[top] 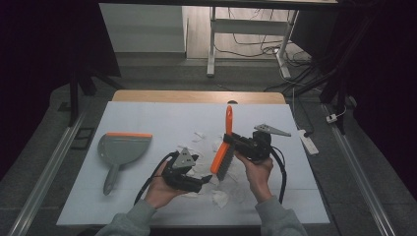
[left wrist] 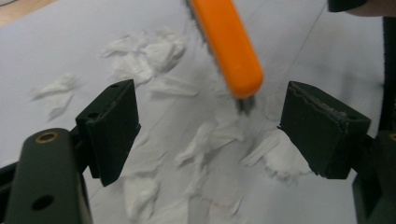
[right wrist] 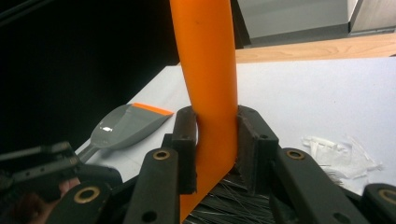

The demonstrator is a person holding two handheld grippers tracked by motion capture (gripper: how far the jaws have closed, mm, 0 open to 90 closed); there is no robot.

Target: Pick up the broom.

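Observation:
An orange hand brush [top: 222,156] with dark bristles stands tilted over the white table sheet [top: 147,118], bristles down among torn white paper scraps [top: 220,197]. My right gripper [top: 230,140] is shut on its handle; in the right gripper view the handle [right wrist: 208,70] is pinched between the two pads of that gripper [right wrist: 215,140]. My left gripper [top: 209,181] is open, low over the scraps just left of the brush. In the left gripper view its jaws [left wrist: 208,126] stand wide apart with the brush tip [left wrist: 229,44] and scraps [left wrist: 144,53] beyond them. A grey dustpan [top: 123,147] with an orange lip lies at the left.
The dustpan [right wrist: 126,123] rests flat, handle toward the person. More scraps [top: 200,136] lie behind the brush and at the right [right wrist: 343,151]. A wooden table edge [top: 196,96] runs along the back. A white power strip [top: 310,142] lies off the table's right side.

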